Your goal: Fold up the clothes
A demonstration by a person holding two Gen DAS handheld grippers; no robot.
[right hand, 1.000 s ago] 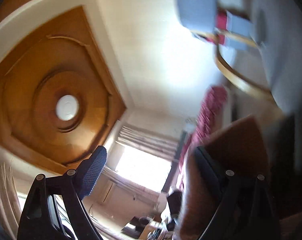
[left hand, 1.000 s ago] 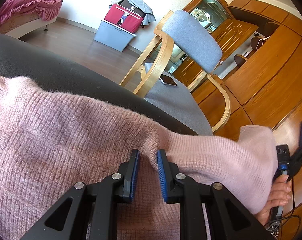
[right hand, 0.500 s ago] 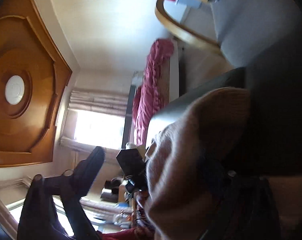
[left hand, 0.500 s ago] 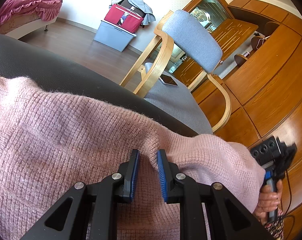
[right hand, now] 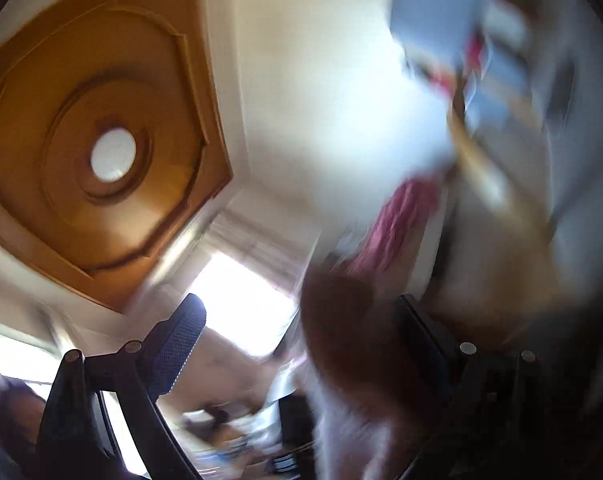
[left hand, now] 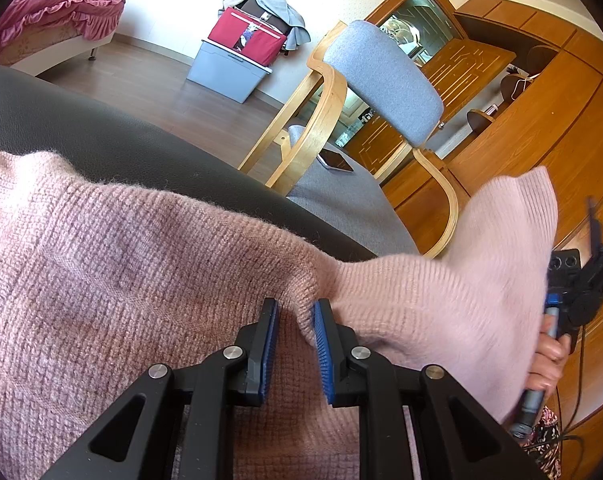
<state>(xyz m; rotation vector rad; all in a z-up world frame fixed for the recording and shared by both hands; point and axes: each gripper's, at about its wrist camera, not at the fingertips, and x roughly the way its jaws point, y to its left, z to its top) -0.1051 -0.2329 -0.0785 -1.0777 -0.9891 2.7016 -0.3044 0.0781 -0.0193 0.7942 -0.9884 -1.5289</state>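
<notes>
Left wrist view: a pink sweater (left hand: 121,280) lies spread over a dark padded surface (left hand: 101,140), with one part, seemingly a sleeve (left hand: 481,280), lifted to the right. The left tool (left hand: 294,344) rests on the knit with its pads a little apart; a ridge of fabric rises between them, though a firm pinch cannot be confirmed. At the right edge a hand (left hand: 549,364) holds the right tool's handle just behind the raised sleeve. Right wrist view: heavily blurred and aimed at the ceiling; the right tool (right hand: 301,344) stands with its fingers spread wide, fabric draped against the right one. The step in hand appears to be swinging the sleeve across the body while the left tool anchors the fold line. The next move calls for laying that sleeve flat on the sweater, without dragging the anchored part.
</notes>
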